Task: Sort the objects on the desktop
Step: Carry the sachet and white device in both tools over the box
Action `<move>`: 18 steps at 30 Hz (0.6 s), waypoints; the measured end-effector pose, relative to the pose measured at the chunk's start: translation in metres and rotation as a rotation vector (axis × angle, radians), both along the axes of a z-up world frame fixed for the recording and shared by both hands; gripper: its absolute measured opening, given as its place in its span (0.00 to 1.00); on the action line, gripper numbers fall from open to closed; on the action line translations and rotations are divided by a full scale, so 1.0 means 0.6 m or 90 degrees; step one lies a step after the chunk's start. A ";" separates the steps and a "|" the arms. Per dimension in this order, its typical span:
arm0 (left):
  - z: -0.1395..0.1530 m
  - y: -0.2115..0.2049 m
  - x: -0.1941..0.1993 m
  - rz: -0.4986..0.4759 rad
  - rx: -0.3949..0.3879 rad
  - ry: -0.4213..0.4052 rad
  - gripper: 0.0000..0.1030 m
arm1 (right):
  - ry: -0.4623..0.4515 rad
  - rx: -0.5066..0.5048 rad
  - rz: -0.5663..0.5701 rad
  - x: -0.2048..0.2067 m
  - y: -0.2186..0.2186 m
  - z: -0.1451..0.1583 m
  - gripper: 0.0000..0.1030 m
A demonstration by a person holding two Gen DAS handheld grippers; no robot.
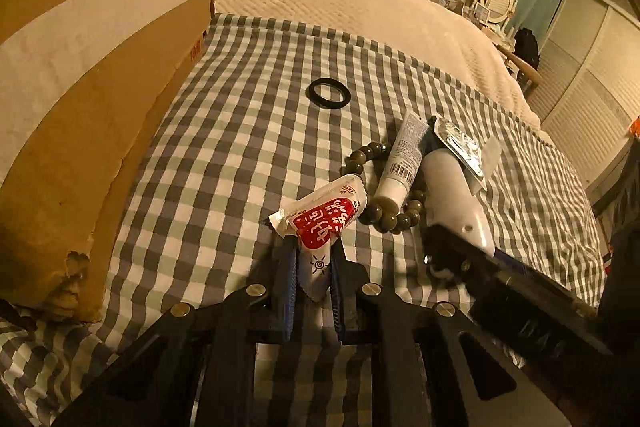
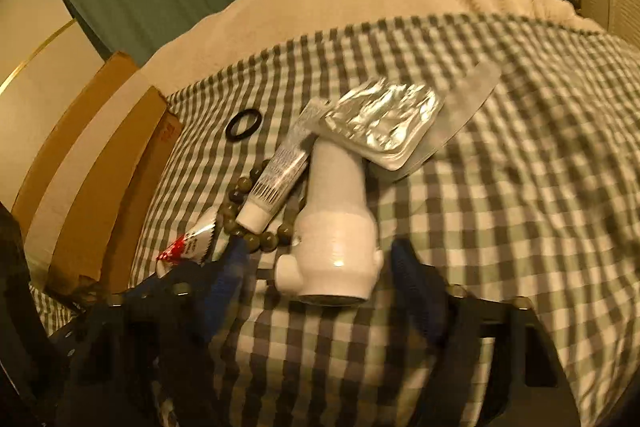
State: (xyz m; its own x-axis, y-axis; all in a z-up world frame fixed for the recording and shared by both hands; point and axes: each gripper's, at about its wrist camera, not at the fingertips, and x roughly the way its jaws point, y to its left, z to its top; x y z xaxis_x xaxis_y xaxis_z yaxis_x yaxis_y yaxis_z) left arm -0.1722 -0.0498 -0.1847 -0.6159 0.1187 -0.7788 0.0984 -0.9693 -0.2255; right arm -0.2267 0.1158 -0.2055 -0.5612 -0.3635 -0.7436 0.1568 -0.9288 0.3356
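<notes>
Left gripper (image 1: 314, 267) is clamped on the red-and-white snack sachet (image 1: 320, 219), pads pinching its lower crimped end, so we've got that one. Right gripper (image 2: 316, 267) stands wide, nothing held: its blue fingers (image 2: 412, 275) sit either side of the white plastic fitting (image 2: 336, 227) but we see no contact yet.

Sachet lies at approx 6 o'clock of the pile in the left wrist view, its top end just beside the bead bracelet (image 1: 380, 187). We judge it light, soft and crinkly; film prob slippery, so a grip across the flat sealed end is the right spot vs. the puffy middle.

Fitting looks rigid, smooth, glossy, heavier than the rest. We'd take it across the wide body near the round end, not the narrow neck, since a hard curved shell can squirt out of the pads.

Outward: white tube (image 1: 400, 163) leans over the bracelet at 12 o'clock of the sachet; foil blister pack (image 2: 384, 123) rests on the fitting's neck at 1 o'clock; black ring (image 1: 329, 93) lies alone, well apart at 12. Cardboard box (image 1: 80, 147) sits at 9 o'clock on the checked cloth (image 1: 240, 147).
</notes>
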 end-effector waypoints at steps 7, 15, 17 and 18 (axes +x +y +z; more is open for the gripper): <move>0.019 0.011 0.011 -0.018 0.009 0.010 0.14 | -0.013 0.028 -0.005 0.042 0.010 0.016 0.60; 0.079 0.023 0.058 -0.038 0.017 0.047 0.14 | -0.039 -0.009 -0.030 0.125 0.059 0.067 0.60; 0.098 0.026 0.073 -0.048 0.012 0.062 0.14 | -0.025 0.002 -0.034 0.151 0.068 0.092 0.60; 0.106 0.028 0.078 -0.052 0.005 0.067 0.14 | -0.017 0.010 -0.036 0.163 0.072 0.104 0.60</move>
State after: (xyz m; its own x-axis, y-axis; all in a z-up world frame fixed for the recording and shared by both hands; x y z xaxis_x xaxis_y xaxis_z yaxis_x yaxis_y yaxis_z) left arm -0.1254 -0.0331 -0.1213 -0.6823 0.1779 -0.7091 -0.0060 -0.9713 -0.2379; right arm -0.1291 0.1588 -0.1432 -0.5600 -0.3199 -0.7642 0.0952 -0.9412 0.3242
